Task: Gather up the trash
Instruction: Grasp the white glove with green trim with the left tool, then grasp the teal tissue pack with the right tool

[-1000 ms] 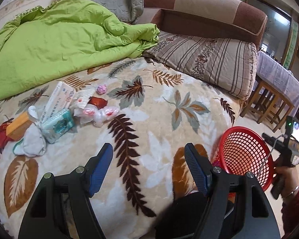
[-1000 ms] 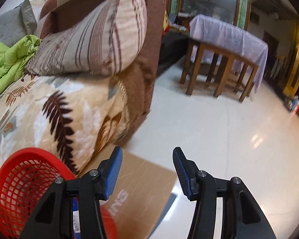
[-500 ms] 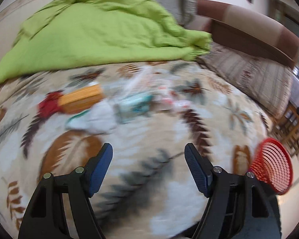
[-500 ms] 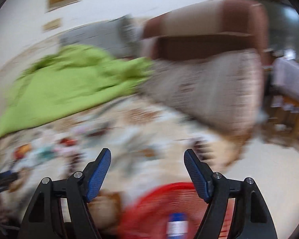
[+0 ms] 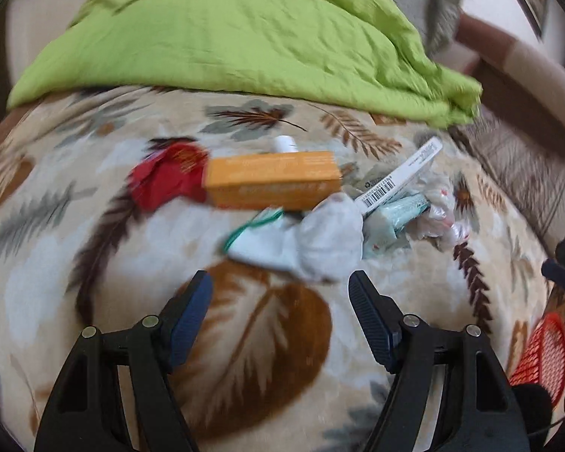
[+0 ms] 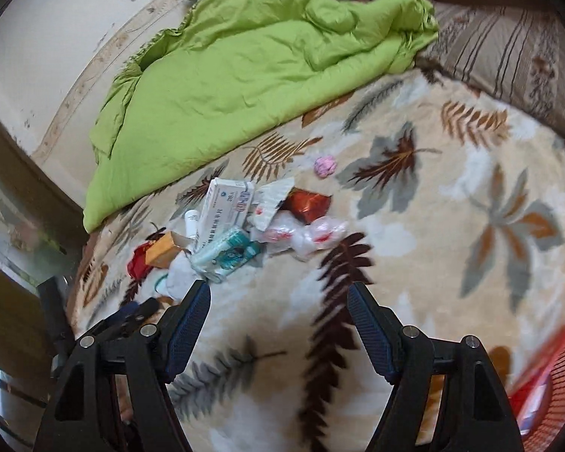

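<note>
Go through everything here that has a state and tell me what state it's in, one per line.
Left gripper: open, empty.
Right gripper: open, empty.
Orange box: closed, lying flat.
White box: lying flat on the blanket.
Tissue pack: lying beside the white box.
White wad: crumpled.
Red wrapper: crumpled.
Pink ball: lying apart from the pile.
Red basket: at bed edge; contents unclear.
Green quilt: rumpled.
</note>
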Motion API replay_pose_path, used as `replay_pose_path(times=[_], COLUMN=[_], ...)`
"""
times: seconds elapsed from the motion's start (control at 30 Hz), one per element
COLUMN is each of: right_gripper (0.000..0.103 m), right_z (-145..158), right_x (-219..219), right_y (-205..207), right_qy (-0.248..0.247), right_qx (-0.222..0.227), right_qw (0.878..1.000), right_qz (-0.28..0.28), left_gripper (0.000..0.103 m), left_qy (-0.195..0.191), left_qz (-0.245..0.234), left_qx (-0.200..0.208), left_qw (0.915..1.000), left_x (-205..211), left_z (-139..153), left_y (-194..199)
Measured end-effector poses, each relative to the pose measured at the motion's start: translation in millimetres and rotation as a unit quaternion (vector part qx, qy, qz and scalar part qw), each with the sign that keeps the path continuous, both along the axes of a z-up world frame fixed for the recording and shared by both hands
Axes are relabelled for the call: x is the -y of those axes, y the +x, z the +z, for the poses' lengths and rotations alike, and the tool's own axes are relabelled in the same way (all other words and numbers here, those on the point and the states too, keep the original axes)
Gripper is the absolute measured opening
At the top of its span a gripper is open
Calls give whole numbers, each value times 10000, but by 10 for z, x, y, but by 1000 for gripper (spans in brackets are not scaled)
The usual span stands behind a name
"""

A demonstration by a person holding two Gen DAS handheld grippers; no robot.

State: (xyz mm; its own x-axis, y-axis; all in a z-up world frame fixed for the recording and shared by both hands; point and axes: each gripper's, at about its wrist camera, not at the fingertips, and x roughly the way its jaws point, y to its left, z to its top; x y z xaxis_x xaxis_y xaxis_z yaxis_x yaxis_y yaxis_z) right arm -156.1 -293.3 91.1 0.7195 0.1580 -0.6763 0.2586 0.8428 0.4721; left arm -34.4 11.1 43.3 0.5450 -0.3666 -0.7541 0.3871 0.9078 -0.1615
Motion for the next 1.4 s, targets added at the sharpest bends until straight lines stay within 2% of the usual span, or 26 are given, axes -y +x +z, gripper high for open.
replay_pose_path(times=[0.07,0.13,0.2,0.27,0.33,0.37,0.47,0.67,0.83,0.93,1.0,1.03,1.07,1.23,1.27,1.4], right_gripper=[80,80,80,80,80,80,80,80,79,73,68,55,32,22,18,17], right_z=[-57,-113,-150,-168,-179,-182,-168,-258,-413,-544,-580,-584,-598,-658,-629,-441], right_x=[-56,-105,-136,-154,-171,-187,-295,-559,-767,-842,-855,-851,-832,-627,-600,-592], right_y=[44,77,108,151,223,288,497,1006,1396,1507,1464,1425,1389,1209,1151,915], right_qy=[-74,-70,-103,-93,-98,-55,-19,158,-69,-59,-119,-122,-251,-82,5,-13], right_qx=[-82,-146,-215,-218,-234,-236,-281,-506,-862,-1067,-1039,-986,-1088,-896,-699,-221], right_qw=[9999,9998,9997,9996,9996,9996,9992,9980,9961,9941,9942,9946,9933,9951,9963,9975], right_qz=[10,73,99,144,153,168,276,334,171,204,243,299,313,417,491,669], left_gripper=[74,74,74,73,59,45,36,35,35,35,35,35,35,35,35,35], left_qy=[60,299,542,477,325,293,192,106,127,50,33,31,22,6,9,19], left_qz=[-223,-391,-298,-195,-152,-158,-107,138,368,358,374,349,331,241,226,151], left_qx=[-113,-254,-183,-131,-79,-95,-49,178,316,296,323,330,318,295,318,477], left_qw=[9997,9985,9979,9986,9993,9994,9997,9997,9987,9989,9988,9988,9989,9993,9992,9987], left_x=[163,371,495,535,517,506,427,120,-83,-115,-119,-110,-106,-75,-67,-27], left_z=[-61,-162,-242,-289,-292,-302,-277,-29,10,0,-9,-17,-24,-41,-36,5], left_y=[127,247,314,358,387,404,376,0,-287,-267,-258,-248,-238,-247,-255,-325])
